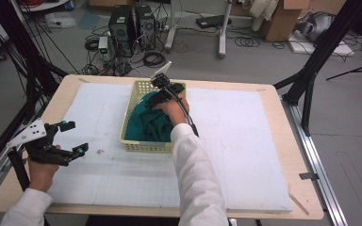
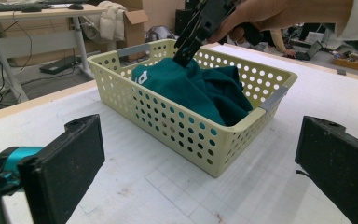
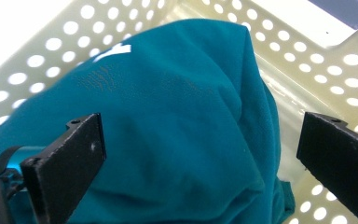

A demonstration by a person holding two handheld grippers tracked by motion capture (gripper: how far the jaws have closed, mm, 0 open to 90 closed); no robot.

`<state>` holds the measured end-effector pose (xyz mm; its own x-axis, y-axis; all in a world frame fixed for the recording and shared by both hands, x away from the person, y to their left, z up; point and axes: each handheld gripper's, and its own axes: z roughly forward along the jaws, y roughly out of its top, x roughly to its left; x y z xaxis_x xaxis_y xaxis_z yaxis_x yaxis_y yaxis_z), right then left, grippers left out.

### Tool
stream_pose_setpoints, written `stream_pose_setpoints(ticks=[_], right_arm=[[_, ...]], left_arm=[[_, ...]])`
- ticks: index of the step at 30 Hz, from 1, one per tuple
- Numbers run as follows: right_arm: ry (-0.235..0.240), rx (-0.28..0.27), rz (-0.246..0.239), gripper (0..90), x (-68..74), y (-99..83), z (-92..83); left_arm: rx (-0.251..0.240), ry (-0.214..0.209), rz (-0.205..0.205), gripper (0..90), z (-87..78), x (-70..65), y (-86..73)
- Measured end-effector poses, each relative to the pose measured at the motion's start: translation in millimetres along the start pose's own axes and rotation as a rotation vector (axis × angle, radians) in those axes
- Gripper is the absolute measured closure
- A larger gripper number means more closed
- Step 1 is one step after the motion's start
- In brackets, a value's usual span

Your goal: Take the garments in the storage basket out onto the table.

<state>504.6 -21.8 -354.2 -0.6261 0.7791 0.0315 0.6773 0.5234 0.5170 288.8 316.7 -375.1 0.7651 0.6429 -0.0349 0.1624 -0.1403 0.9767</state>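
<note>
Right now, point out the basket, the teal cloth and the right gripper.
basket [image 2: 200,140]: left gripper view, near perforated wall.
teal cloth [image 3: 177,121]: right gripper view, middle of the bunched fabric.
right gripper [image 1: 156,99]: high view, jaw tips at the cloth.

We see a teal cloth [image 1: 149,121] with a small white mark, lying in a pale yellow basket [image 1: 143,146] patterned with round holes and grey handles. Our grippers are black with turquoise parts; the table [image 1: 245,136] is white gridded, edged in light wood.
</note>
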Motion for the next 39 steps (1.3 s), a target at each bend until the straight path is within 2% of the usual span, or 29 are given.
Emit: stream_pose_setpoints(ticks=[7, 16, 23, 28, 36, 39], right_arm=[[-0.003, 0.028, 0.02, 0.1, -2.9, -0.3, 13.8], [-0.025, 0.069, 0.021, 0.1, -2.7, -2.2, 27.6], [-0.014, 0.091, 0.038, 0.3, -5.4, -5.6, 37.7], [-0.016, 0.102, 0.031, 0.7, -4.1, -7.1, 43.0], [0.013, 0.116, 0.029, 15.2, -1.8, -6.5, 43.4], [0.011, 0.119, 0.033, 15.9, -1.2, -6.7, 44.2]], left_arm=[[0.0, 0.001, 0.002, 1.8, -0.2, -0.1, 0.1], [-0.003, 0.0, 0.001, 1.8, -0.3, -0.2, 0.1], [-0.001, -0.001, 0.0, 1.8, 0.1, 0.0, 0.0], [-0.003, 0.0, -0.001, 1.7, 0.0, -0.1, 0.0], [-0.006, -0.001, -0.002, 1.8, -0.4, -0.2, 0.1], [-0.006, 0.0, -0.001, 1.7, -0.5, -0.5, 0.1]])
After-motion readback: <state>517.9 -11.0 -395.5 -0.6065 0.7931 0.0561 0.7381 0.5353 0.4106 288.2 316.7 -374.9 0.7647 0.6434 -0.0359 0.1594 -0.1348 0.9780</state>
